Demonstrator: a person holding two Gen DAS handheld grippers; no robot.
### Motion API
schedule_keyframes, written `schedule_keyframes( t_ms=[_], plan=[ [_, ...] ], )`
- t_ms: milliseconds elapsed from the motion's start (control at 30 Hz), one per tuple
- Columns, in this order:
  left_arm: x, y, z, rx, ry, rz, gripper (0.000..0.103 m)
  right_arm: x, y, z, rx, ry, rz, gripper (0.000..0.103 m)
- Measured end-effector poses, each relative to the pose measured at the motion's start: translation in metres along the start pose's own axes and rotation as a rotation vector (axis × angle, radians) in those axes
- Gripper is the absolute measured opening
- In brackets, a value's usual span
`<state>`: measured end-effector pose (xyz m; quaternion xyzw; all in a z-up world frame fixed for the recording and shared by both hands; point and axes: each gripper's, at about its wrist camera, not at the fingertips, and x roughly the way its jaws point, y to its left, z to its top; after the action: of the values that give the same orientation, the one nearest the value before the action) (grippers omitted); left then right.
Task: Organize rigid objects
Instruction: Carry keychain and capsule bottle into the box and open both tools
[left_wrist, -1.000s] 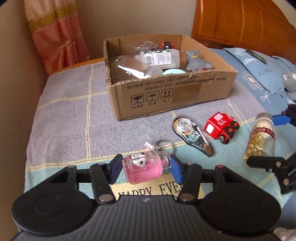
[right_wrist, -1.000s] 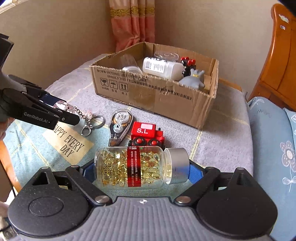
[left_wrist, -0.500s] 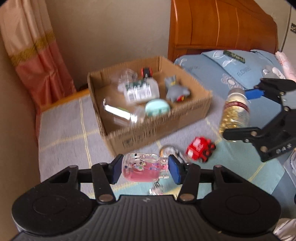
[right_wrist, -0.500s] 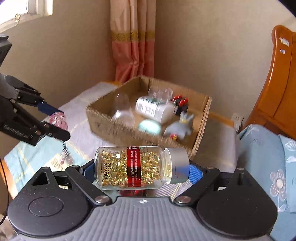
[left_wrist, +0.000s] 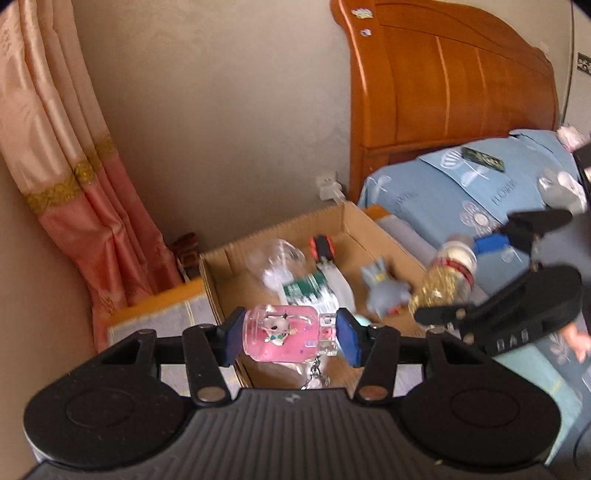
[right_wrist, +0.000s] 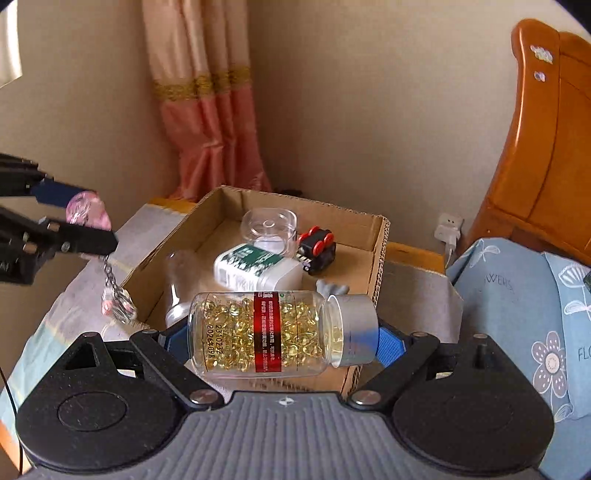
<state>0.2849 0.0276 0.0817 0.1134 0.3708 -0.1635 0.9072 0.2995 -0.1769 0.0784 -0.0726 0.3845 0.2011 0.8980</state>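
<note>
Left gripper (left_wrist: 290, 334): your jaws are closed tight on the pink charm bottle (left_wrist: 282, 334).
Pink charm bottle: it lies on its side, long way from 9 o'clock to 3 o'clock, clear cap end at 3 o'clock. Its chain (left_wrist: 314, 373) hangs down. It is up in the air over the near edge of the box.
Right gripper (right_wrist: 273, 338): your jaws squeeze the pill bottle (right_wrist: 266, 334) at both ends.
Pill bottle: it lies sideways, silver cap (right_wrist: 356, 330) pointing to 3 o'clock, over the near wall of the box.
Cardboard box (right_wrist: 380, 251): open on top. Inside lie a white bottle (right_wrist: 258, 267), a clear tub (right_wrist: 269, 225), a red-and-black toy car (right_wrist: 317, 247) and a grey toy (left_wrist: 384, 291).
Bed (right_wrist: 517, 295): at 3 o'clock, with a blue cover.
</note>
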Motion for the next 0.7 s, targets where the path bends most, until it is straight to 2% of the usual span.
schedule_keyframes(
  t_ms=[100,233,567,633,700],
  plan=[
    [0.018,0.008,0.015,-0.02,0.003,0.016,0.051,0.009,-0.004,0.004,0.03,-0.004,-0.014,0.103],
    [0.046,0.02,0.028,-0.047,0.018,0.03,0.051,0.007,-0.01,-0.001,0.068,0.008,0.028,0.103],
    [0.107,0.035,0.041,-0.1,0.089,0.073,0.051,-0.009,-0.019,-0.013,0.089,0.004,0.012,0.103],
    [0.111,0.037,0.041,-0.111,0.088,0.09,0.06,-0.012,-0.019,-0.014,0.088,0.001,0.007,0.103],
    [0.11,0.038,0.04,-0.127,0.084,0.113,0.092,-0.016,-0.018,-0.015,0.083,-0.003,0.009,0.103]
  ],
)
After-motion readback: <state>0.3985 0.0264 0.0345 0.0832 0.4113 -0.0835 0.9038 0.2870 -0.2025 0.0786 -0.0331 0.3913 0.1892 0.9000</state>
